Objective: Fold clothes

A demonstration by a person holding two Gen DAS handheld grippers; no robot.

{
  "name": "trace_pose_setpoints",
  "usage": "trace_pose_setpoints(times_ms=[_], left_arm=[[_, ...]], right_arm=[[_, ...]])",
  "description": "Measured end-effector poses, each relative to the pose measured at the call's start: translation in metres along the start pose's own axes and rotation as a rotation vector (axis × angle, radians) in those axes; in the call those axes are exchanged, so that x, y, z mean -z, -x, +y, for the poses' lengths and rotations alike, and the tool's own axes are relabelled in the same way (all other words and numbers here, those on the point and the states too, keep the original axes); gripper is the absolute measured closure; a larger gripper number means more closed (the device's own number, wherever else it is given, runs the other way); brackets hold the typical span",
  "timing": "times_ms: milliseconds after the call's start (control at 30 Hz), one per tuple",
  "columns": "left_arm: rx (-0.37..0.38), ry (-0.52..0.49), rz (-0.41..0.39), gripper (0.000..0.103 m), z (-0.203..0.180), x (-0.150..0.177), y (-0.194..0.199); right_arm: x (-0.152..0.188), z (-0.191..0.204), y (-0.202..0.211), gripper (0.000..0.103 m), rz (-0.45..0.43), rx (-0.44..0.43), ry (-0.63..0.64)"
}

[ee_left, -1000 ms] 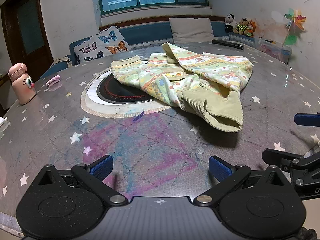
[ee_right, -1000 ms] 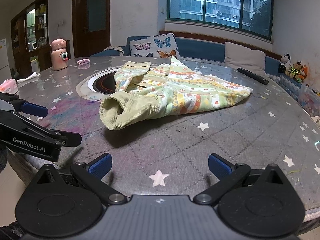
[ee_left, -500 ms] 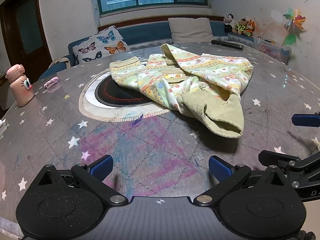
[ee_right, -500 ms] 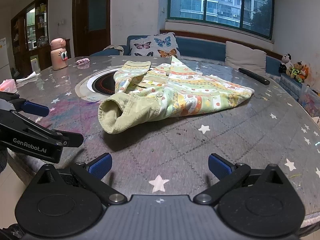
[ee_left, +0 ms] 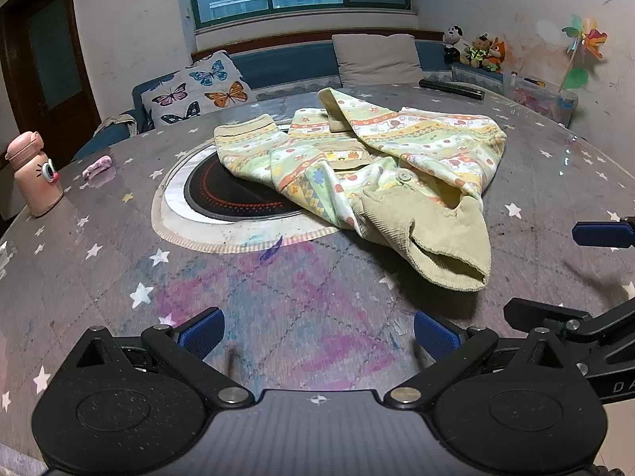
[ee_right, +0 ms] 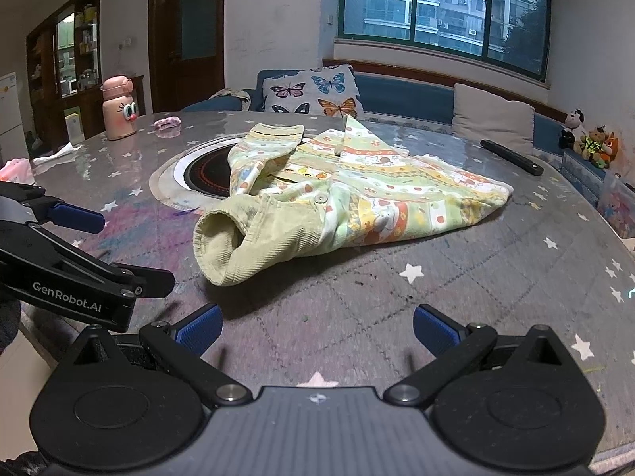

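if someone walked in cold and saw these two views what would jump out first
The crumpled child's jacket in pale green and yellow lies in the middle of the round table, partly over the black cooktop set into it. Both grippers, left and right, are open and empty at the near edge. A pink bottle with cartoon eyes stands at the far left.

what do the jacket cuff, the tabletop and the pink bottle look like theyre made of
Jacket cuff: ribbed olive corduroy, by its fine parallel ridges, matte.
Tabletop: probably a quilted star-print cloth under a clear glossy cover, going by the window glare.
Pink bottle: smooth moulded plastic, it seems, with a soft sheen.
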State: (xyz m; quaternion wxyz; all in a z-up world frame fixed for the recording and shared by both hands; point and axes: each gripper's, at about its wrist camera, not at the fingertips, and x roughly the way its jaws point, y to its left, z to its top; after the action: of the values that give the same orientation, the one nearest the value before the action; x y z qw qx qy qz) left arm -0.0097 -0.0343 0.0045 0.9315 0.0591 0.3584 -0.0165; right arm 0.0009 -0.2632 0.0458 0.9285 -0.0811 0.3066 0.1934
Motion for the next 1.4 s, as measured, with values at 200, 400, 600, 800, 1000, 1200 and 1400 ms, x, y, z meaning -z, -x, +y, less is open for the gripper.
trace_pose_setpoints(times_ms=[200, 400, 600, 800, 1000, 1200, 1400], left_arm=[[0.004, -0.006, -0.002, 0.000, 0.000, -0.006, -0.004], [-0.001, -0.010, -0.008, 0.000, 0.003, -0.015, -0.009], [-0.017, -0.013, -0.019, 0.000, 0.009, -0.028, -0.017], [-0.034, -0.008, -0.039, 0.000, 0.018, -0.045, -0.026], [-0.046, 0.009, -0.059, 0.000, 0.029, -0.066, -0.038], [-0.049, 0.011, -0.047, 0.000, 0.036, -0.080, -0.058], [-0.051, 0.007, -0.040, 0.000, 0.040, -0.092, -0.076]], right_arm=[[-0.006, 0.000, -0.004, 0.000, 0.000, -0.006, 0.007], [-0.014, -0.002, -0.007, 0.000, -0.007, -0.011, 0.005], [-0.028, -0.007, -0.014, 0.000, -0.012, -0.018, 0.023], [-0.052, -0.021, -0.026, 0.000, -0.023, -0.015, 0.017], [-0.080, -0.040, -0.048, 0.000, -0.018, -0.011, -0.037], [-0.107, -0.053, -0.086, 0.000, 0.003, -0.001, -0.047], [-0.132, -0.061, -0.132, 0.000, 0.028, -0.006, -0.037]])
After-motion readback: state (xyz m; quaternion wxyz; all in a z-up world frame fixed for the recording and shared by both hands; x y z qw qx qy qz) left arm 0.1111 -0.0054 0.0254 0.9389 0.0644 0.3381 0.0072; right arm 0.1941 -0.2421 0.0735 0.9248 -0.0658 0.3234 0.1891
